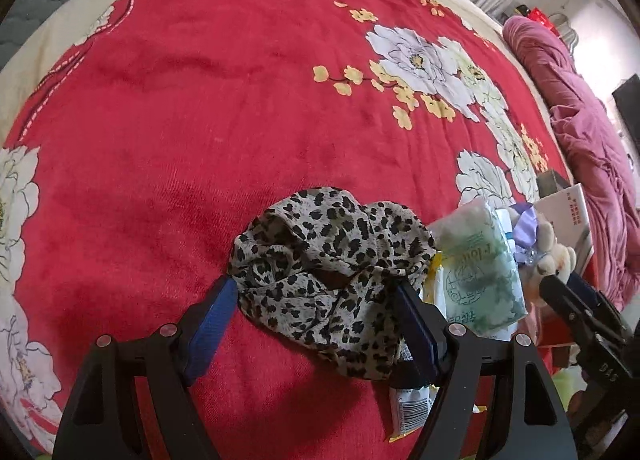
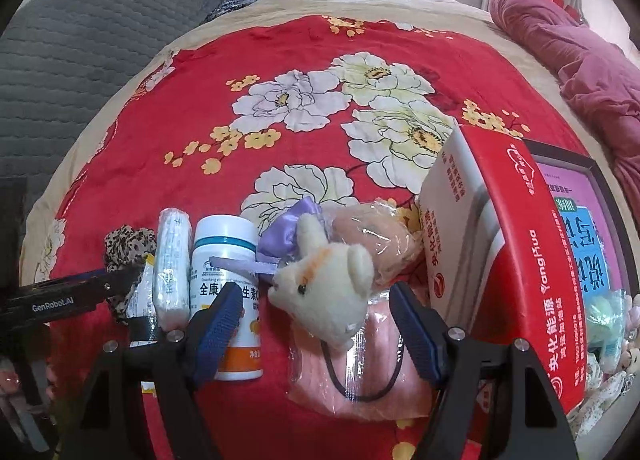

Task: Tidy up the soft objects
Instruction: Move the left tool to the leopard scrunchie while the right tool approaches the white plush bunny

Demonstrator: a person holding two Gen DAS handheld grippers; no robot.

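A crumpled leopard-print cloth (image 1: 332, 272) and a plastic-wrapped cream plush toy (image 2: 324, 284) with a purple bow lie on the red floral blanket (image 1: 180, 120).

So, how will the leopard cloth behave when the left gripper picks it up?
The leopard cloth lies crumpled in loose folds, so it will probably hang floppy. It looks thin, likely light. The left gripper may catch only one fold.

Leopard-print scarf (image 1: 328, 260); red blanket (image 1: 200, 120) (white flowers).
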